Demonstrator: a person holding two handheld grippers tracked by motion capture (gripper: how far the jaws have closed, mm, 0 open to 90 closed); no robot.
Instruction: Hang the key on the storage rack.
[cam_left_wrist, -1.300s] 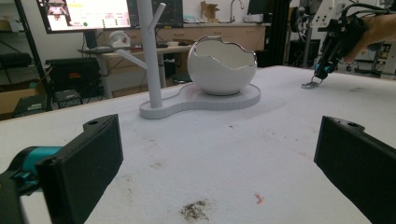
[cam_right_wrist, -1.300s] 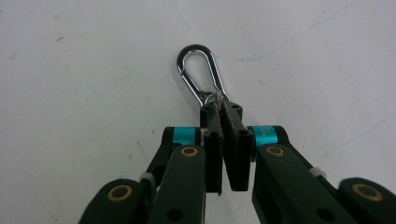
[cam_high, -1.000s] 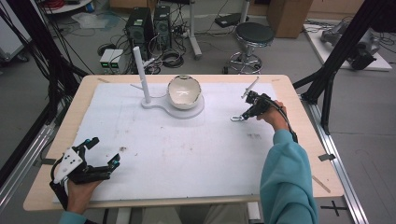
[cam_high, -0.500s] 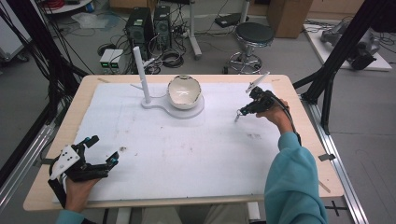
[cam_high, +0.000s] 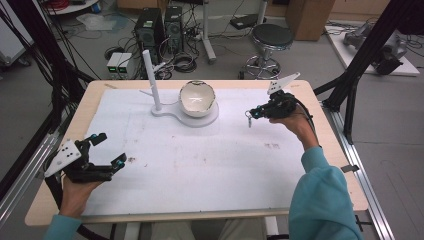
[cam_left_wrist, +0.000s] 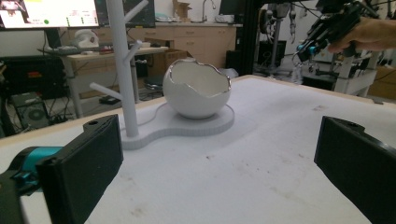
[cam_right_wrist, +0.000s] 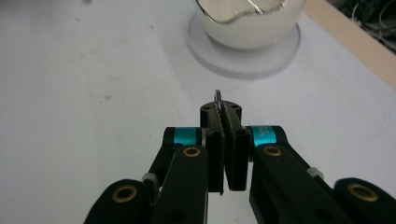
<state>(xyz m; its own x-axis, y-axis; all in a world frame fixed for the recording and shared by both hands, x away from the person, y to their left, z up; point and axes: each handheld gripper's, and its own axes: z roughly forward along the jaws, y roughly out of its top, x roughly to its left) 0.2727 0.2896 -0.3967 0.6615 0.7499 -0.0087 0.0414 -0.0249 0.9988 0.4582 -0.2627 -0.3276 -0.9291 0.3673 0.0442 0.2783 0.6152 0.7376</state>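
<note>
- A small metal ring (cam_right_wrist: 217, 96), probably jewellery, is pinched between the pressed-together fingers of the right gripper (cam_high: 251, 114), held above the bench (cam_high: 210, 165) just right of the egg-shaped bowl (cam_high: 197, 98).
- The left gripper (cam_high: 111, 151) is kept spread and empty at the near left.
- The pinch should be kept firm and the ring carried slowly toward the branched stand (cam_high: 151, 80) or bowl.

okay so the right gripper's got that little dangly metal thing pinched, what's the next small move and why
Probably carry it toward the white branched stand: the right gripper is shut on the small metal piece, which hangs clear of the table, and the stand's pegs are bare. The eggshell bowl is the other option.
</note>
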